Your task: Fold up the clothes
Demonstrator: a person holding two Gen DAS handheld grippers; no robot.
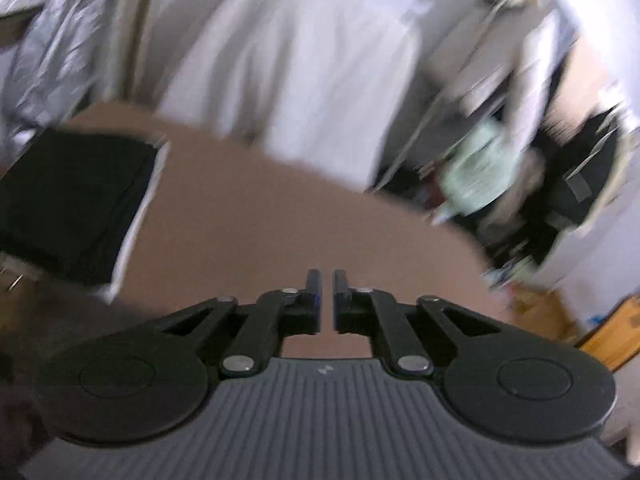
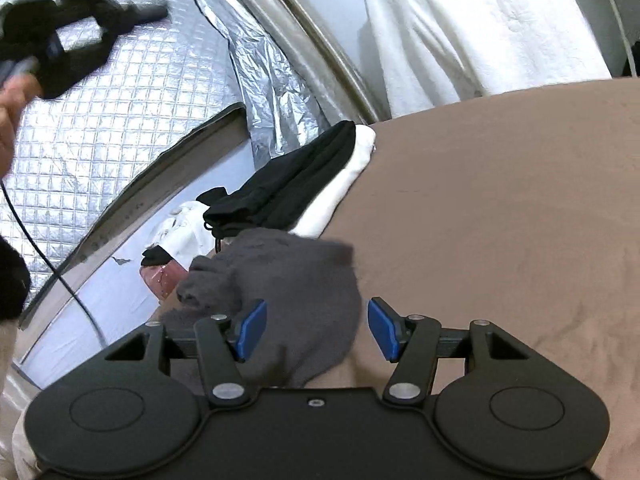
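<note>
A crumpled grey garment [image 2: 296, 300] lies on the brown sheet [image 2: 500, 220] right in front of my right gripper [image 2: 318, 320]. That gripper is open, its blue pads [image 2: 254, 330] standing either side of the cloth without pressing it. Beyond, a folded black garment [image 2: 296, 184] rests on a folded white one [image 2: 348, 176]; the same black garment [image 1: 72, 200] shows at the left of the blurred left wrist view. My left gripper [image 1: 327, 280] hangs above the brown sheet [image 1: 280, 220], jaws a narrow gap apart and empty. It also appears raised at upper left [image 2: 158, 11], held by a hand.
A white garment [image 2: 460, 28] hangs behind the sheet's far edge. Silver quilted foil [image 2: 120, 120] covers the left side, with a black cable [image 2: 40, 248] across it. Blurred clutter [image 1: 480, 168] stands beyond the sheet's right end. A pink item [image 2: 164, 276] lies beside the grey garment.
</note>
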